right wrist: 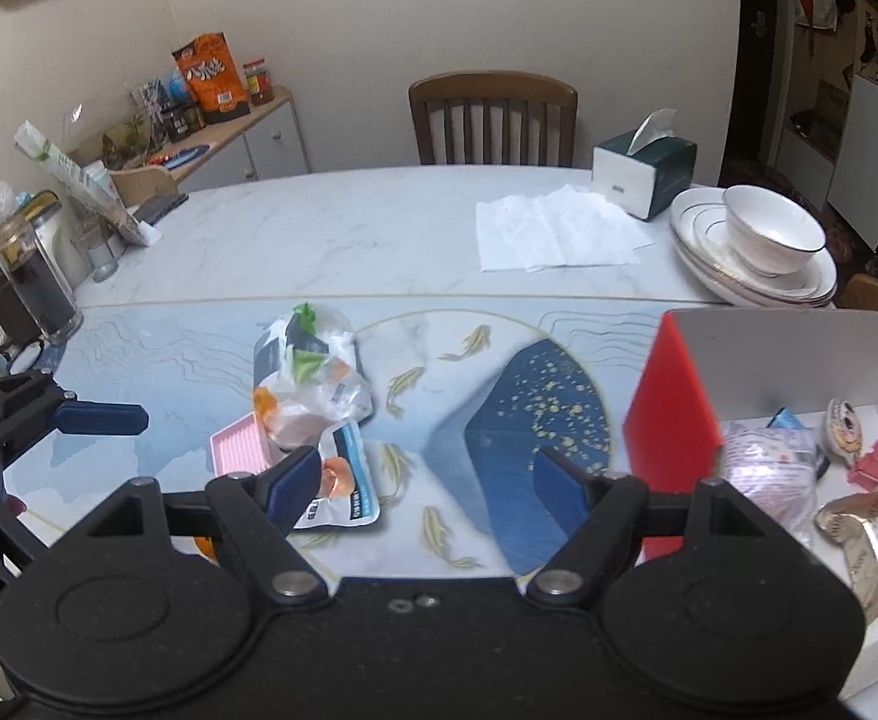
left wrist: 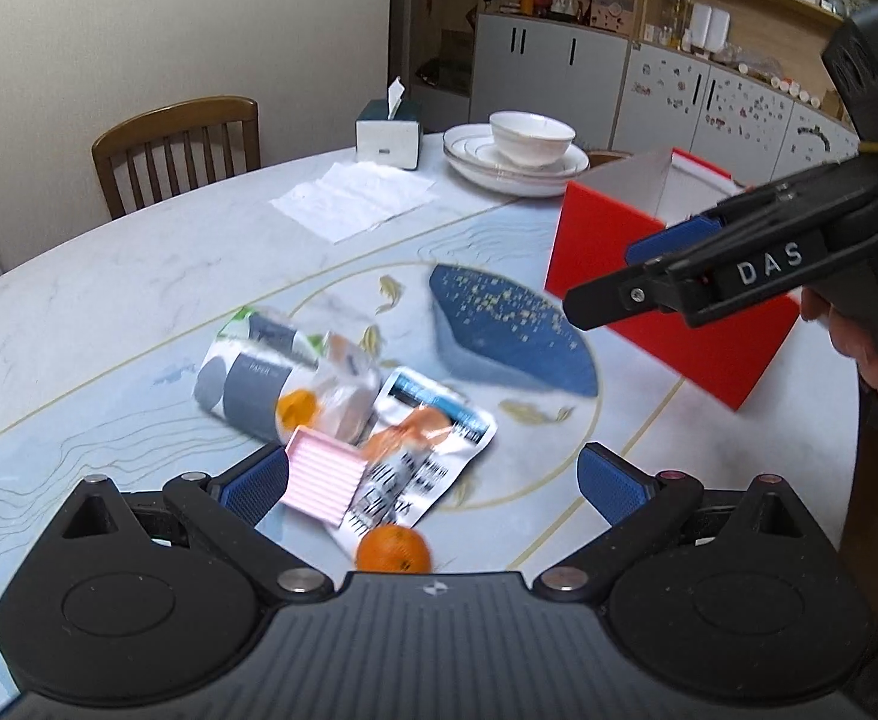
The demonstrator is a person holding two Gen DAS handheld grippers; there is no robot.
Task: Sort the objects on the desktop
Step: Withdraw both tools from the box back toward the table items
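Marble-look dining table [right wrist: 270,252] with a blue fish print, so a kitchen-ish room, chair and tissue box at the far side. Going left to right: a jar of dark liquid and a mug are parked at the left edge, probably just shoved clear of the work area.

Then the left gripper [left wrist: 432,480] is seen spread as wide as it goes, nothing clamped, hovering over the leftover pile [left wrist: 342,408]: a paper-wrapped pack, a crinkly clear bag, a pink ridged tray, a printed pouch and an orange [left wrist: 393,549] nearest the camera. All of it looks bunched mid-table, presumably dumped there to be sorted.

Next, the right gripper [right wrist: 423,480] is held mostly open and empty too, over bare tabletop between pile and box.

Far right, the red box [right wrist: 673,414] sits open, with snack packets and a pink binder clip already inside, so that's judged to be the drop-off bin.
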